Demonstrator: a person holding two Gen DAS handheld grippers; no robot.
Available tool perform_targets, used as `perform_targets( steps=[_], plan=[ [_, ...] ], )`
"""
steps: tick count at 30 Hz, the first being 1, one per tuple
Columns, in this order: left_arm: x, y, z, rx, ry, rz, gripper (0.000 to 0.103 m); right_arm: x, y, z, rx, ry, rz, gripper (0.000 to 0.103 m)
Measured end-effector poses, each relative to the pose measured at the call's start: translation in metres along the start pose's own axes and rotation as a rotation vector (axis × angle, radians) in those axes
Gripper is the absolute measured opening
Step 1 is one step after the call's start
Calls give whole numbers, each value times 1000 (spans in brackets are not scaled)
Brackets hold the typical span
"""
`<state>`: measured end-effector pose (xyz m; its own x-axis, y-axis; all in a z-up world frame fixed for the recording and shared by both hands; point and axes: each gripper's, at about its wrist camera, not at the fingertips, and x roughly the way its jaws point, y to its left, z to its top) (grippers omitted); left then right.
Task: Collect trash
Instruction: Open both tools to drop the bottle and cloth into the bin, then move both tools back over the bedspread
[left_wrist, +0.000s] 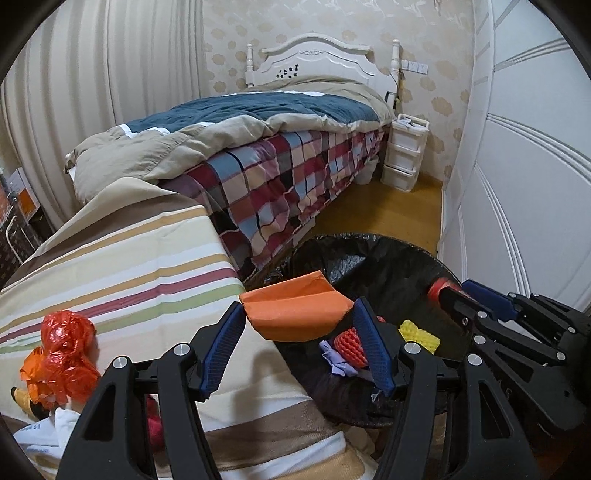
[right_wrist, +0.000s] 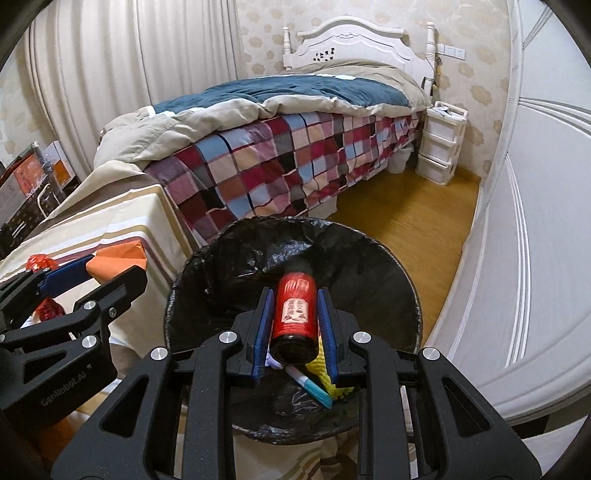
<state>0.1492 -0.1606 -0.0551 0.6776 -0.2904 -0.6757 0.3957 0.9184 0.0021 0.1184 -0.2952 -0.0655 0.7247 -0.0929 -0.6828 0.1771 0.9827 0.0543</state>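
My left gripper is shut on a folded orange packet, held over the near-left rim of a bin lined with a black bag. My right gripper is shut on a red bottle with a dark cap, held above the middle of the same bin. In the left wrist view the right gripper comes in from the right with the red bottle. Inside the bin lie a red foam net, a yellow foam net, crumpled purple paper and a blue marker pen.
A low table under a striped cloth stands left of the bin, with crumpled orange-red plastic on it. Beyond are a bed with a checked cover, a white drawer unit, wooden floor and a white wardrobe on the right.
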Motion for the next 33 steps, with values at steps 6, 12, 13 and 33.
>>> perform_targets(
  steps=[6, 12, 13, 33],
  plan=[
    [-4, 2, -1, -9, -13, 13, 76, -1, -3, -3, 0, -7, -40, 38],
    [-16, 4, -4, -7, -37, 34, 80, -9, -3, -7, 13, -11, -58, 47],
    [-19, 5, -5, -9, -40, 35, 81, -12, -2, -8, 15, -12, -61, 49],
    [-96, 85, -44, -125, -71, 152, 82, -60, 78, -30, -48, -19, 80, 57]
  ],
)
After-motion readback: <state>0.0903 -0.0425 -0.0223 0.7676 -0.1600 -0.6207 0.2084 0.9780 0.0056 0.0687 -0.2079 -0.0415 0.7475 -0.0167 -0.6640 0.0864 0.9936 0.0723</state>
